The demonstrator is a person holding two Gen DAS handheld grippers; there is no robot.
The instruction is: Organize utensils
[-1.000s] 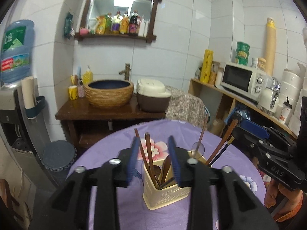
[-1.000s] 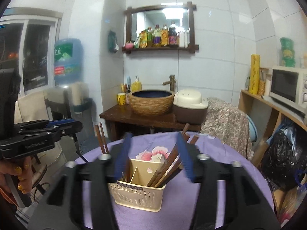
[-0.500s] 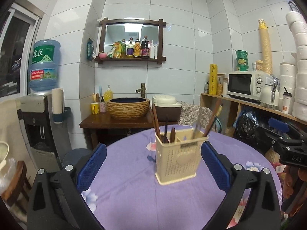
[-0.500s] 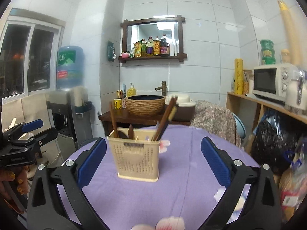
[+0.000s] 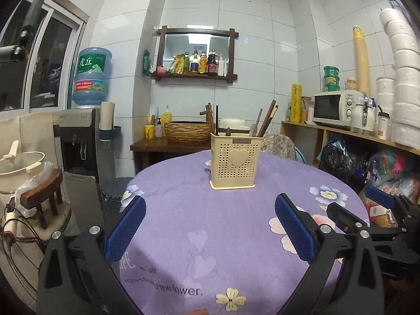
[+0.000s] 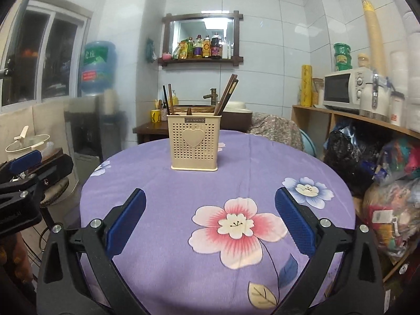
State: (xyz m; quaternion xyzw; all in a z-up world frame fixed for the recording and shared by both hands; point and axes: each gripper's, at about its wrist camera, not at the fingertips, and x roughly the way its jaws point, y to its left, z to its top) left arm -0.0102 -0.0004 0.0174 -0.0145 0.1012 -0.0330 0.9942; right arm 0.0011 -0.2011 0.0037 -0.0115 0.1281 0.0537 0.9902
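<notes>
Standing far on purple floral tablecloth (image 6: 183, 197): cream perforated plastic utensil caddy (image 6: 193, 142), holding brown wooden chopsticks (image 6: 227, 93); left gripper (image 5: 210, 228) and right gripper (image 6: 210, 223) near, both spread wide, empty.

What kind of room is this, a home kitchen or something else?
Probably a small home kitchen or dining corner: a microwave on a shelf, a water dispenser with its bottle, and a utensil holder on a cloth-covered round table.
</notes>
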